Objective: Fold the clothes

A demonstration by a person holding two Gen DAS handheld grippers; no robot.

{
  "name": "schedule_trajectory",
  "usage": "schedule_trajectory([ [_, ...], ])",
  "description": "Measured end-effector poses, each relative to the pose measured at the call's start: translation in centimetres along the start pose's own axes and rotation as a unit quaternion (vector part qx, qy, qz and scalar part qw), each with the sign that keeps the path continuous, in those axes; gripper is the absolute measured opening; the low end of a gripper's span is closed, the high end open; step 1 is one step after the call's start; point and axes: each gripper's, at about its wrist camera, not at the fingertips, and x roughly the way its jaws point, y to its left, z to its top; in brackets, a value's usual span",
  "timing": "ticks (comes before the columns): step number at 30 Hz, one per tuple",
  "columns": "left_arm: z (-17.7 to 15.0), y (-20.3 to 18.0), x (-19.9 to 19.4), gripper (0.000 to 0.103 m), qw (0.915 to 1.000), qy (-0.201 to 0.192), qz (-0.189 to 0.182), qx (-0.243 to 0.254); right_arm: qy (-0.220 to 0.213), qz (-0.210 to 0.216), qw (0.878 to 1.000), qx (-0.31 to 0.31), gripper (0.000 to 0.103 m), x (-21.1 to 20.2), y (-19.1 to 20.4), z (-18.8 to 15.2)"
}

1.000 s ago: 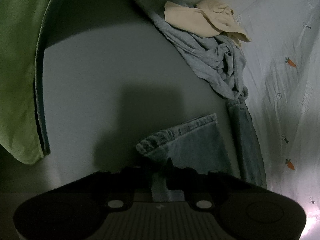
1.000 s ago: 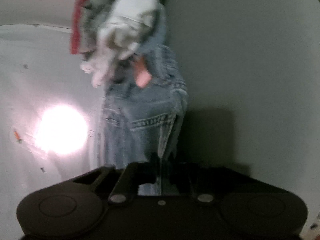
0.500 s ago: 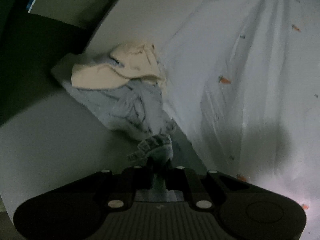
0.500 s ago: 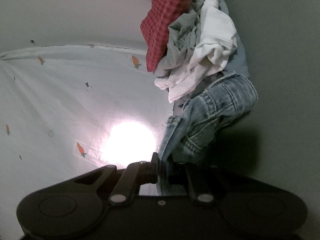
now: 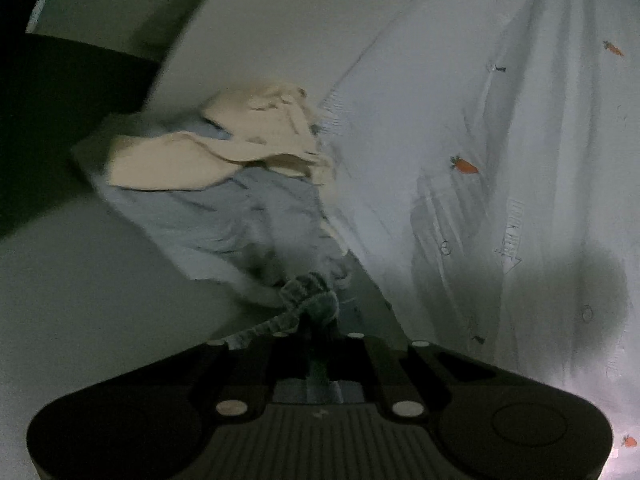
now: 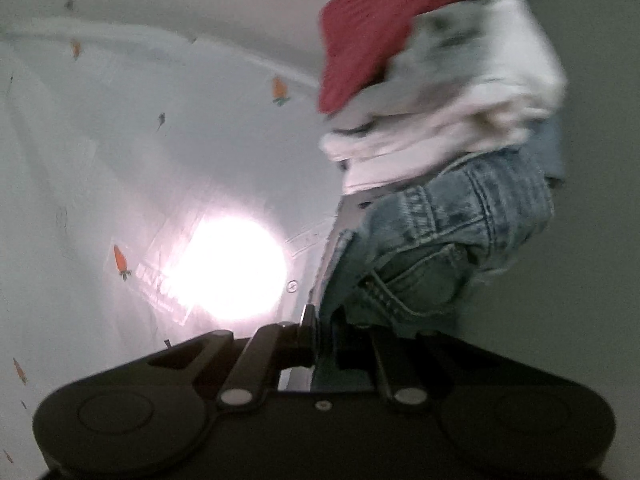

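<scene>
My left gripper (image 5: 316,332) is pinched closed on a bunched denim hem of the jeans (image 5: 310,296); the fingertips themselves are buried in the fabric and dim light, so I cannot make out their edges. Beyond it a pale blue garment (image 5: 224,216) lies crumpled with a cream garment (image 5: 224,148) on top, both blurred, beside the edge of the white sheet with carrot prints (image 5: 500,160). My right gripper (image 6: 320,332) is clamped tight on the waist end of the same jeans (image 6: 432,248), where a pocket and seams show. Behind the denim a white garment (image 6: 460,112) and a red checked cloth (image 6: 384,20) pile up, smeared and cut off by the top edge. A bright glare (image 6: 228,268) washes out part of the sheet.
</scene>
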Motion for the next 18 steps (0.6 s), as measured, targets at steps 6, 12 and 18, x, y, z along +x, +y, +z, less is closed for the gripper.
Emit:
schedule_trajectory([
  [6,0.8,-8.7,11.8,0.005,0.9994,0.014,0.006,0.032,0.013,-0.019,0.999,-0.044,0.007,9.8,5.9,0.8],
  [12,-1.2,-13.6,30.2,0.016,0.9870,0.097,0.074,0.105,0.008,-0.146,0.986,-0.086,0.051,22.6,7.5,0.3],
  [18,-4.3,-14.0,32.3,0.055,0.9750,0.119,0.079,0.170,0.041,-0.222,0.951,-0.211,0.090,22.4,7.6,-4.5],
])
